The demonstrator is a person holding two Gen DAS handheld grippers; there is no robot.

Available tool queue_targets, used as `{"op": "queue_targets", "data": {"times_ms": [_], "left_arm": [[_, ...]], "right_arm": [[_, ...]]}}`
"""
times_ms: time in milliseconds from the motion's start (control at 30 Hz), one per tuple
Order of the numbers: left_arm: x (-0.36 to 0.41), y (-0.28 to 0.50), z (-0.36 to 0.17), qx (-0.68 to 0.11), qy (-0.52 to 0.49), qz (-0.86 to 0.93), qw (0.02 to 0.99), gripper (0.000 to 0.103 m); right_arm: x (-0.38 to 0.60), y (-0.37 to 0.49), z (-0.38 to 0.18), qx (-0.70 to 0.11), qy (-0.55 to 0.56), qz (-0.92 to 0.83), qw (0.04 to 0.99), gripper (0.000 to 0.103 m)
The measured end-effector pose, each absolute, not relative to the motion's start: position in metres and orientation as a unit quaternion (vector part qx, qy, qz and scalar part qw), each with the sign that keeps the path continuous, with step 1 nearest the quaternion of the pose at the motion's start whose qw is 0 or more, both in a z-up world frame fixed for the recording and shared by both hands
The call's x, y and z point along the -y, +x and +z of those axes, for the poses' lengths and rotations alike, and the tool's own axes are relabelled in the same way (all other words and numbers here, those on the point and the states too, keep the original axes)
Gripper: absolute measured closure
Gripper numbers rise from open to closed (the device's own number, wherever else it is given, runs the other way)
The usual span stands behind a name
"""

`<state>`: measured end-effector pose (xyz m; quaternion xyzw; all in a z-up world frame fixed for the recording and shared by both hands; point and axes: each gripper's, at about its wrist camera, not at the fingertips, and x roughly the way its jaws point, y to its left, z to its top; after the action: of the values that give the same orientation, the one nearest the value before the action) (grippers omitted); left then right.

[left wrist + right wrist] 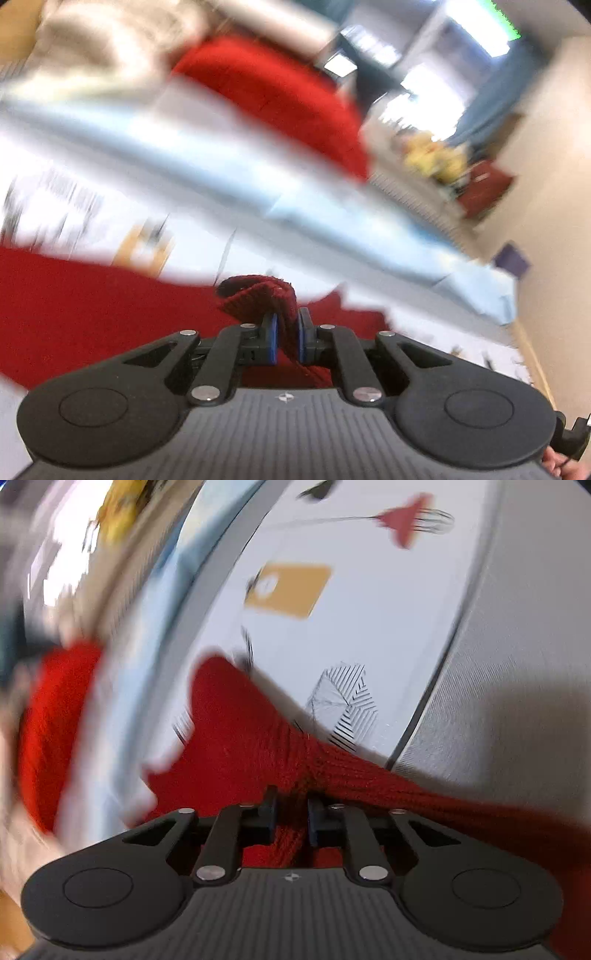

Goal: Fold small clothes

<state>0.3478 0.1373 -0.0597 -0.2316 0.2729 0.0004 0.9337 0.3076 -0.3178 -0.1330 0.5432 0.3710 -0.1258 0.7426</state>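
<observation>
White patterned cloth covers the worktop (369, 602), with an orange rectangle and black line drawings printed on it, though much of both views is smeared by blur. At the left claw (287, 338), the blue pads are clenched on a folded edge of the red knit garment (258, 295), which trails off to the left. At the right claw (291, 814), the fingers pinch another bunched part of it, ribbed knit stretching rightward above the worktop.
</observation>
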Motion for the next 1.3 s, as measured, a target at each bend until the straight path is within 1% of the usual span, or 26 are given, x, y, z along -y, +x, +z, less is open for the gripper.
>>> {"op": "queue_targets", "data": {"times_ms": [33, 67, 100, 167, 200, 233, 300, 367, 433, 467, 500, 533, 567, 633, 667, 700, 733, 767, 833, 900, 967, 1000, 1033, 1233, 1267, 1300], "left_arm": [[-0.135, 0.347, -0.059, -0.268, -0.228, -0.002, 0.936, 0.092], [-0.135, 0.349, -0.063, -0.283, -0.228, 0.002, 0.932, 0.092], [-0.136, 0.354, -0.073, -0.318, -0.230, 0.014, 0.920, 0.091], [-0.142, 0.363, -0.095, -0.388, -0.230, 0.052, 0.891, 0.090], [-0.147, 0.366, -0.106, -0.422, -0.237, 0.075, 0.872, 0.090], [-0.151, 0.366, -0.111, -0.430, -0.247, 0.088, 0.864, 0.090], [-0.158, 0.362, -0.108, -0.422, -0.260, 0.090, 0.864, 0.090], [-0.157, 0.360, -0.098, -0.406, -0.254, 0.085, 0.874, 0.090], [-0.153, 0.360, -0.093, -0.393, -0.242, 0.079, 0.884, 0.090], [-0.152, 0.360, -0.092, -0.392, -0.241, 0.074, 0.884, 0.090], [-0.150, 0.361, -0.095, -0.395, -0.245, 0.069, 0.883, 0.090], [-0.151, 0.361, -0.098, -0.400, -0.248, 0.066, 0.880, 0.090], [-0.152, 0.362, -0.101, -0.404, -0.250, 0.070, 0.877, 0.090], [-0.151, 0.361, -0.102, -0.402, -0.249, 0.082, 0.878, 0.090], [-0.152, 0.360, -0.100, -0.396, -0.246, 0.087, 0.880, 0.090], [-0.152, 0.359, -0.096, -0.387, -0.239, 0.092, 0.886, 0.090], [-0.152, 0.358, -0.092, -0.378, -0.230, 0.092, 0.892, 0.090], [-0.151, 0.357, -0.089, -0.369, -0.223, 0.089, 0.898, 0.090], [-0.150, 0.358, -0.087, -0.363, -0.224, 0.077, 0.901, 0.090], [-0.153, 0.360, -0.096, -0.382, -0.246, 0.064, 0.888, 0.090], [-0.155, 0.368, -0.116, -0.435, -0.249, 0.078, 0.862, 0.090], [-0.156, 0.371, -0.128, -0.471, -0.234, 0.096, 0.845, 0.090], [-0.158, 0.369, -0.134, -0.478, -0.230, 0.111, 0.840, 0.089], [-0.172, 0.361, -0.113, -0.441, -0.257, 0.105, 0.853, 0.089], [-0.175, 0.359, -0.110, -0.439, -0.256, 0.107, 0.855, 0.089], [-0.180, 0.356, -0.110, -0.438, -0.258, 0.113, 0.854, 0.089]], "right_arm": [[0.319, 0.300, -0.131, -0.341, 0.559, -0.134, 0.744, 0.089], [0.318, 0.297, -0.131, -0.326, 0.564, -0.142, 0.745, 0.089], [0.317, 0.296, -0.133, -0.329, 0.562, -0.151, 0.744, 0.089], [0.311, 0.296, -0.142, -0.365, 0.544, -0.167, 0.737, 0.087], [0.307, 0.295, -0.145, -0.383, 0.537, -0.172, 0.732, 0.085], [0.302, 0.295, -0.145, -0.399, 0.524, -0.176, 0.732, 0.082], [0.290, 0.294, -0.132, -0.407, 0.485, -0.176, 0.754, 0.078], [0.273, 0.295, -0.112, -0.411, 0.431, -0.156, 0.788, 0.078], [0.256, 0.296, -0.093, -0.385, 0.381, -0.122, 0.831, 0.078], [0.251, 0.298, -0.086, -0.374, 0.360, -0.105, 0.848, 0.076], [0.247, 0.303, -0.082, -0.367, 0.339, -0.085, 0.862, 0.070], [0.245, 0.308, -0.083, -0.367, 0.326, -0.074, 0.868, 0.067], [0.247, 0.312, -0.088, -0.377, 0.320, -0.070, 0.866, 0.062], [0.260, 0.326, -0.110, -0.423, 0.324, -0.091, 0.841, 0.062], [0.265, 0.328, -0.122, -0.444, 0.330, -0.100, 0.827, 0.066], [0.269, 0.328, -0.127, -0.446, 0.340, -0.101, 0.822, 0.074], [0.270, 0.327, -0.125, -0.443, 0.340, -0.102, 0.823, 0.074], [0.268, 0.328, -0.121, -0.443, 0.334, -0.099, 0.826, 0.074], [0.259, 0.330, -0.109, -0.429, 0.314, -0.078, 0.843, 0.067], [0.252, 0.331, -0.106, -0.424, 0.298, -0.062, 0.853, 0.061], [0.253, 0.333, -0.117, -0.450, 0.297, -0.075, 0.839, 0.061], [0.254, 0.332, -0.121, -0.458, 0.302, -0.081, 0.832, 0.063], [0.256, 0.331, -0.121, -0.456, 0.304, -0.083, 0.833, 0.064], [0.241, 0.338, -0.097, -0.434, 0.263, -0.032, 0.861, 0.058], [0.241, 0.339, -0.099, -0.438, 0.265, -0.029, 0.858, 0.054], [0.244, 0.340, -0.105, -0.451, 0.272, -0.034, 0.849, 0.052]]}}
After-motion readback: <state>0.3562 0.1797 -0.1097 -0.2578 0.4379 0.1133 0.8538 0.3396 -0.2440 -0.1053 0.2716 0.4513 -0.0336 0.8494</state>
